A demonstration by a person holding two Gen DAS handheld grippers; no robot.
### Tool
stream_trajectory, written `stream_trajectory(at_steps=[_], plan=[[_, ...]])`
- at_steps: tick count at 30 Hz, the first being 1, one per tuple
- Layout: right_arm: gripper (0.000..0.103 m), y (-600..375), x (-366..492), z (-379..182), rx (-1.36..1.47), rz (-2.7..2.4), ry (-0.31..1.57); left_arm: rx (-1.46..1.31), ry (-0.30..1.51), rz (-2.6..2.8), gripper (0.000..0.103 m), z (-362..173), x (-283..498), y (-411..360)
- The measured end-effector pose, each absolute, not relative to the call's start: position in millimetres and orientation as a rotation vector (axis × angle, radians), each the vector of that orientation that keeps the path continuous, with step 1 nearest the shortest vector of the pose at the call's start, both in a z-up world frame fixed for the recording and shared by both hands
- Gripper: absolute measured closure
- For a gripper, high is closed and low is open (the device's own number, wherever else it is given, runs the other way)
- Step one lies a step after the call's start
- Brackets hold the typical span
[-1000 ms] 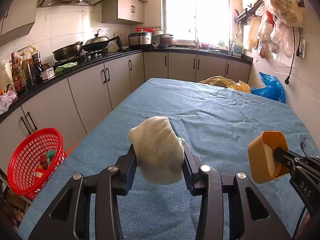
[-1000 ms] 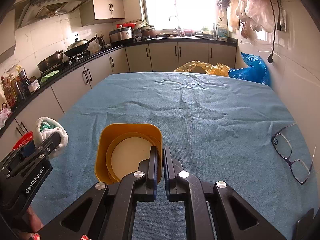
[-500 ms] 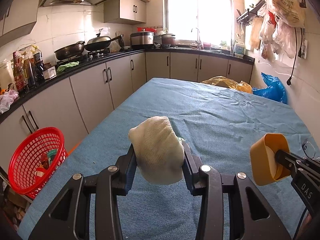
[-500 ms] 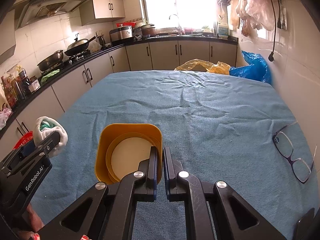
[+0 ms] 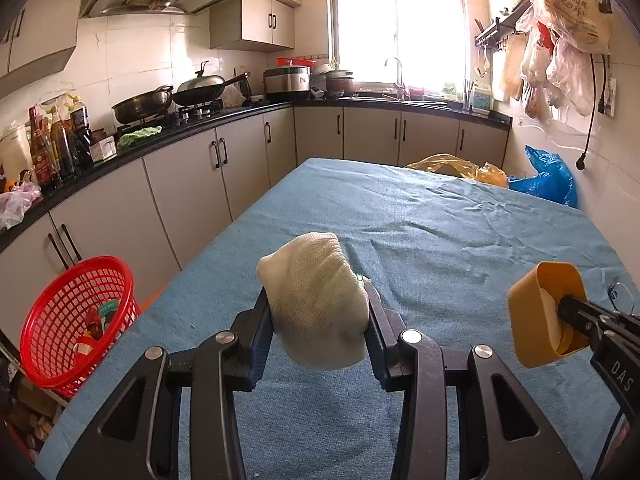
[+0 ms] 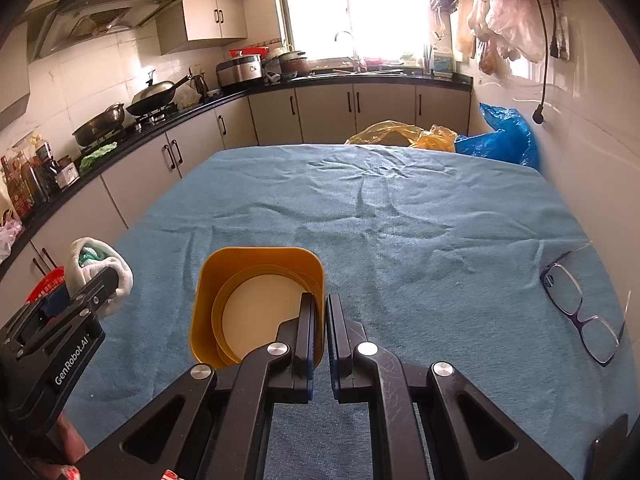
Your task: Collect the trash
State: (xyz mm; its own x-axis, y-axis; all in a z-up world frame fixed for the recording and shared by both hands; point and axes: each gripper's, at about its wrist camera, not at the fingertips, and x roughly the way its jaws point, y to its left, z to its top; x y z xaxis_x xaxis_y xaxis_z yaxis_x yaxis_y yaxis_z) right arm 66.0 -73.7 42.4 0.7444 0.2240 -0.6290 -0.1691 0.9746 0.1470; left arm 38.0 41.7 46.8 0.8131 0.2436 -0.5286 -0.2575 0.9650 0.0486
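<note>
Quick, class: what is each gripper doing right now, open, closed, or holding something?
Left gripper: closed on a cream knitted cloth bundle.
Right gripper: closed on the wall of a yellow container.

Table [image 6: 400,220] under wrinkled blue cloth [image 6: 440,280]; glasses [image 6: 580,304] near right edge.

The cloth [image 5: 460,240] over the table is a mottled teal blue. Centre of the left wrist view, the rag [image 5: 316,300] is cream with a fine waffle weave (a scrap of green shows inside it in the right wrist view). The cup [image 6: 258,304] is mustard yellow with a pale cream bottom. At lower left the basket [image 5: 76,320] is bright red lattice. The glasses [image 6: 580,312], right edge, have dark purple frames. Both grippers, left [image 5: 318,320] and right [image 6: 318,328], are black with blue pads [image 5: 262,344].
</note>
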Motion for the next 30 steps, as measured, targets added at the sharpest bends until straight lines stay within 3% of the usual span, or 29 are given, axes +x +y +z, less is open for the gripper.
stream_trajectory(at_steps=[30], plan=[[0.097,-72,61,50,0.081,0.205,0.671,-0.09,0.56,0.234,0.062,66,14,55]])
